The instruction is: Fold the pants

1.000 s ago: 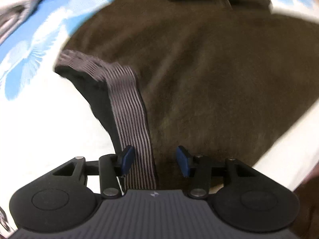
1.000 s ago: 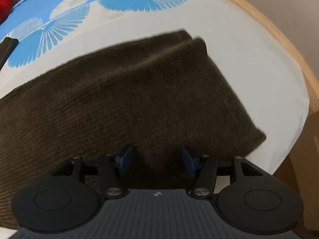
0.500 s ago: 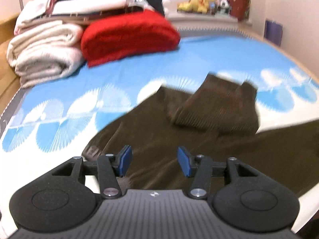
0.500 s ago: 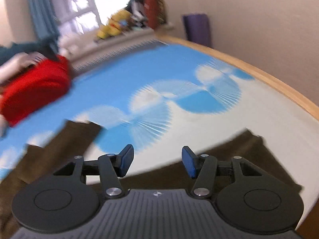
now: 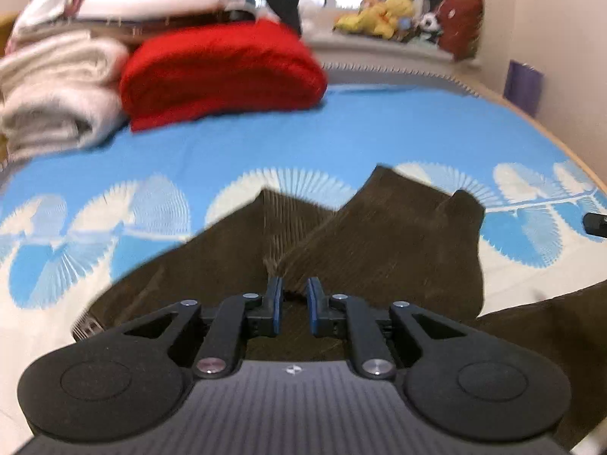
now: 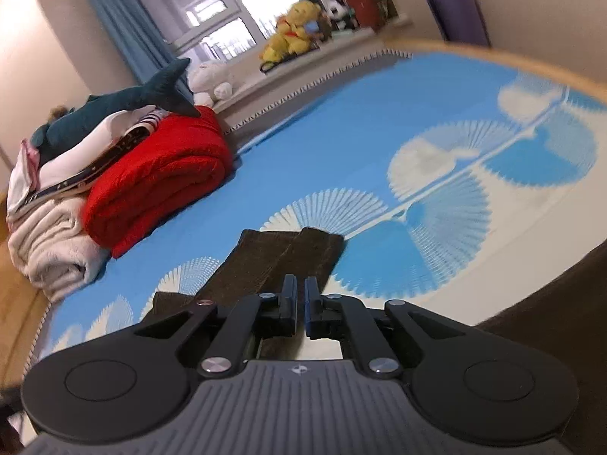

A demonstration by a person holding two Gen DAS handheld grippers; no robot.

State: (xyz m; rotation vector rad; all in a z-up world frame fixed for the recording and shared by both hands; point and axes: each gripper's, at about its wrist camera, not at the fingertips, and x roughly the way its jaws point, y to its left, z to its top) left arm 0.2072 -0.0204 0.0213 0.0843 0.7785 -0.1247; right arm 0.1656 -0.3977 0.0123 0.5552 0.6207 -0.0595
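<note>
Dark brown corduroy pants point(image 5: 379, 235) lie spread on the blue-and-white bed sheet point(image 5: 265, 151), with the legs folded over and the striped waistband point(image 5: 87, 326) at the lower left. My left gripper point(image 5: 295, 303) hovers over the cloth, and its jaws are closing to a narrow gap. I see cloth behind the pads, but nothing is pinched between them. In the right wrist view the leg ends point(image 6: 288, 254) lie flat ahead, and more brown cloth point(image 6: 550, 303) fills the right edge. My right gripper point(image 6: 299, 303) is shut, with nothing between its pads.
A folded red blanket point(image 5: 224, 72) and cream blankets point(image 5: 53, 98) are stacked at the far left, with a teal shark plush point(image 6: 114, 110) on top. Plush toys point(image 6: 292, 34) line the window sill. The wooden bed rim point(image 6: 493, 53) curves along the right.
Both grippers have lifted off the pants and tipped up, so the views now look across the bed. Both pairs of jaws went from wide open to nearly together.
</note>
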